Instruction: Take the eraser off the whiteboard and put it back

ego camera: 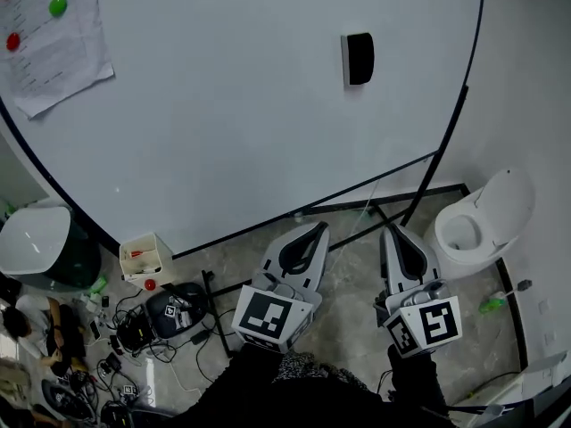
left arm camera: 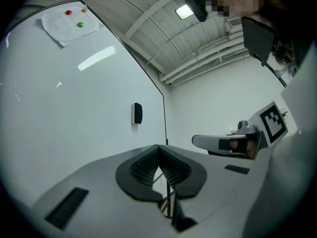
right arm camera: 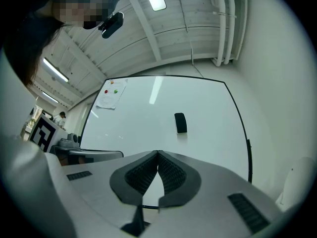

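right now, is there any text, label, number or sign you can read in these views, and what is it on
No text can be read in any view.
Paper sheet on the whiteboard: printed lines, too small to read.
Eraser: no label visible.
Left marker cube and right marker cube: black square patterns, no letters.
Small box on the floor: a red mark, too small to read.

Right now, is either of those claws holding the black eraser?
No, the eraser sits on the whiteboard, well apart from the left gripper and the right gripper.
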